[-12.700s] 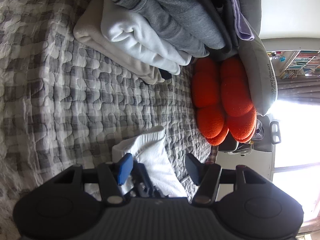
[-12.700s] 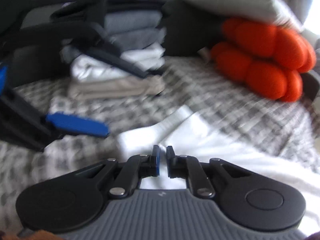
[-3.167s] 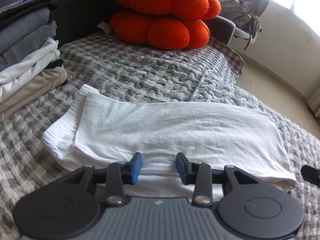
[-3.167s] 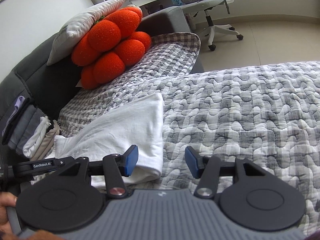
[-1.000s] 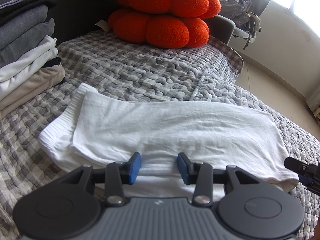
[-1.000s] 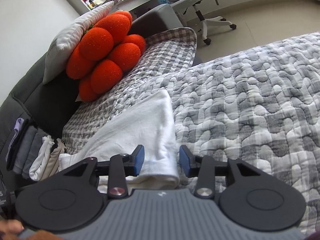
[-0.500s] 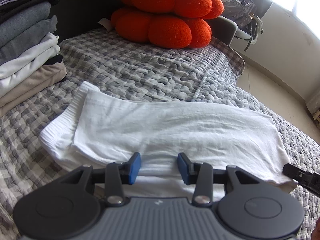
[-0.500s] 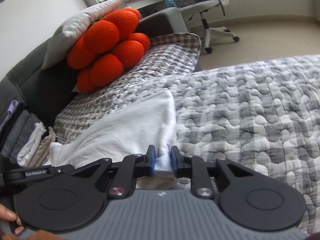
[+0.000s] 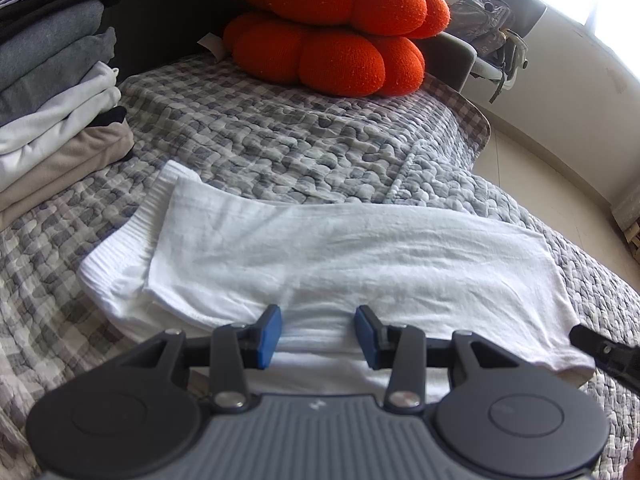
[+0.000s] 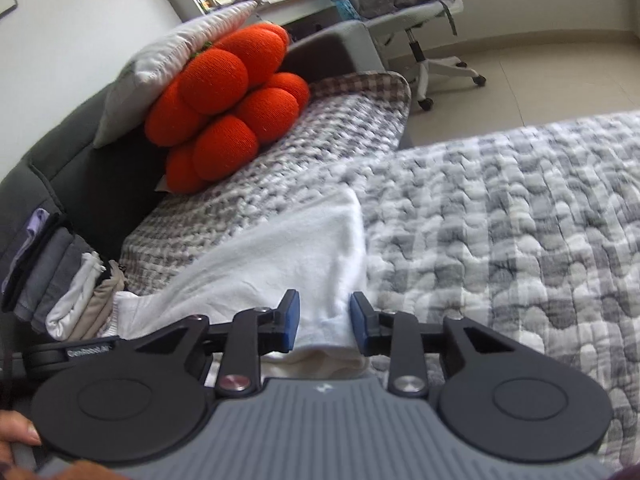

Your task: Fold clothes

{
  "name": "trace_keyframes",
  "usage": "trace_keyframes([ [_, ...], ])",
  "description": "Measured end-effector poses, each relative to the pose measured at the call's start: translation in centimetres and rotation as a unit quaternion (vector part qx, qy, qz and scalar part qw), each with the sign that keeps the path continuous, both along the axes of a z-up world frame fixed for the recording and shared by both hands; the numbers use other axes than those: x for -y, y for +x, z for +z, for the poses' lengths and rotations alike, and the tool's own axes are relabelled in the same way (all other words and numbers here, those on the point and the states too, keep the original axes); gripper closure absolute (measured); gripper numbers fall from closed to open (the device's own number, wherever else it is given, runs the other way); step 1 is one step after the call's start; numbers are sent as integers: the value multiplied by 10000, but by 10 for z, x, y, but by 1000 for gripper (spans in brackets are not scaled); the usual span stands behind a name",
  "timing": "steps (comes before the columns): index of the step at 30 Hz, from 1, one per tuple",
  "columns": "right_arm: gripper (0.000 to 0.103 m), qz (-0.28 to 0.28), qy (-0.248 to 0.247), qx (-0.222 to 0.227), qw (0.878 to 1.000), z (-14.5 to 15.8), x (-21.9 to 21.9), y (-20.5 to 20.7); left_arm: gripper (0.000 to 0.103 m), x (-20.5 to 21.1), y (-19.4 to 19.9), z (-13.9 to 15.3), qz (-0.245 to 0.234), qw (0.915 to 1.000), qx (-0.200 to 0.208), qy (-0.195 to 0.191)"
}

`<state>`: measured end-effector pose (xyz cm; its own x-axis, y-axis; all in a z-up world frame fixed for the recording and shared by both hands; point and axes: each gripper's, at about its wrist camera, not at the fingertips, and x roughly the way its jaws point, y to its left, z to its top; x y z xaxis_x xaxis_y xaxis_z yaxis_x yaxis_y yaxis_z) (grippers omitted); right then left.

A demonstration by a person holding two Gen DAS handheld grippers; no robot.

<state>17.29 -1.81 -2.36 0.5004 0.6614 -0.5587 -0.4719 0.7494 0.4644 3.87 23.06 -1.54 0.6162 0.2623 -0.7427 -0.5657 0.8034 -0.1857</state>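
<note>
Both grippers I hold part-open: left gripper (image 9: 318, 334) empty at the near long edge of the folded white garment (image 9: 340, 256) lying crosswise on the quilted bed (image 9: 280, 136), right gripper (image 10: 324, 318), just reopening, straddling its short end without pinching.

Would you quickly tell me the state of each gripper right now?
Left gripper: open, holding nothing, poised at the white garment's near edge.
Right gripper: open, jaws just reopened; the garment's end lies between them, ungripped.
</note>
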Motion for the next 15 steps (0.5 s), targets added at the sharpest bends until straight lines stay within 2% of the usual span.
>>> trace_keyframes([
  [2, 70, -31, -49, -45, 10000, -2, 0, 1, 61, -1, 0, 0, 5, 10000, 1, -21],
  [4, 73, -30, -62, -31, 10000, -2, 0, 0, 60, -1, 0, 0, 12, 10000, 4, -53],
  [6, 87, -27, -36, 61, 10000, 2, 0, -2, 60, -3, 0, 0, 23, 9999, 13, -98],
  [11, 90, -19, 60, 257, 9996, 10, -1, -8, 60, -7, -1, 0, 46, 9998, 29, -192],
  [15, 90, -69, 78, 239, 9997, 9, -2, -10, 60, -10, -1, -1, 60, 9996, 39, -262],
])
